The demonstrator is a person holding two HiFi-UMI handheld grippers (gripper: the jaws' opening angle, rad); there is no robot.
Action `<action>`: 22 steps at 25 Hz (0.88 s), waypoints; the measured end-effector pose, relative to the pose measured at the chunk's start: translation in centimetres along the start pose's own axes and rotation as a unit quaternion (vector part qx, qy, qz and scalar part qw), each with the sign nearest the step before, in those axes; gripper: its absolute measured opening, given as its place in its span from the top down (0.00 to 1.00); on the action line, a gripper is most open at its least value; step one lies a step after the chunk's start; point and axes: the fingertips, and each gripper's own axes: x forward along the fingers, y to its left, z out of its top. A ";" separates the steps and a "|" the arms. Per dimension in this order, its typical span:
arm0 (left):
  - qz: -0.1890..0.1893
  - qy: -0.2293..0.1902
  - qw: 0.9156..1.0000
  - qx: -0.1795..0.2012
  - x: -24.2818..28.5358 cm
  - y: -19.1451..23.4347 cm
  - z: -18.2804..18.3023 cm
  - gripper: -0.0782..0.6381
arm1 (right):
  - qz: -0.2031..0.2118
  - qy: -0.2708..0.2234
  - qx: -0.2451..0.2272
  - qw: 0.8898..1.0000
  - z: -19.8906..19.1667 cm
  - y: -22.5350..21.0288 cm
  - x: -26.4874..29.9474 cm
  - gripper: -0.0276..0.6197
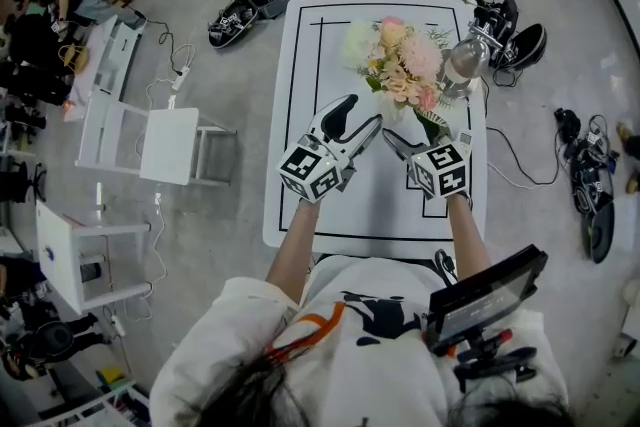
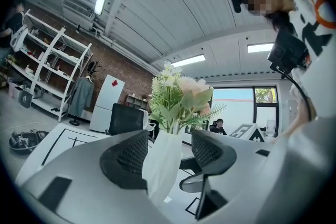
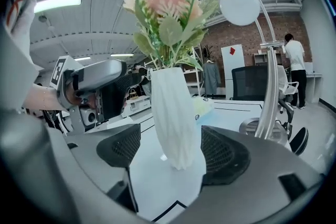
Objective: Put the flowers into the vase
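Flowers (image 1: 405, 65) stand toward the table's (image 1: 380, 205) far right corner, beside a lamp (image 1: 462, 63). Left gripper (image 1: 358, 118) and right gripper (image 1: 412, 140) point at them.

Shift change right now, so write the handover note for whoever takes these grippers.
Left tongs: open, vase between them, not clamped.
Right tongs: open around the same vase from the other side.
Flowers stand in the vase on the table, beside the lamp.
Done: flowers are in. Left: probably just back both tongs away without tipping the vase.
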 end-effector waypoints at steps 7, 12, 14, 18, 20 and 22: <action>0.024 0.008 1.000 0.015 -1.5 -2.3 -0.1 0.59 | -0.004 -0.018 0.016 1.000 0.0 1.2 -4.8 0.42; 0.049 0.004 0.999 0.019 -2.9 -4.5 0.1 0.65 | 0.007 -0.039 0.012 0.999 0.4 2.9 -8.0 0.42; 0.064 0.006 0.998 0.028 -3.7 -5.6 0.1 0.69 | 0.011 -0.046 0.007 0.999 0.4 3.8 -9.3 0.42; 0.098 -0.010 0.995 0.015 -5.7 -7.8 0.3 0.74 | 0.018 -0.057 0.003 0.998 0.0 5.4 -11.9 0.45; 0.117 -0.019 0.993 0.006 -6.6 -8.8 0.2 0.78 | 0.015 -0.060 0.002 0.998 -0.5 5.8 -13.1 0.55; 0.129 -0.024 0.991 -0.002 -7.3 -9.7 -0.3 0.80 | 0.012 -0.064 0.004 0.998 -0.9 6.0 -14.1 0.67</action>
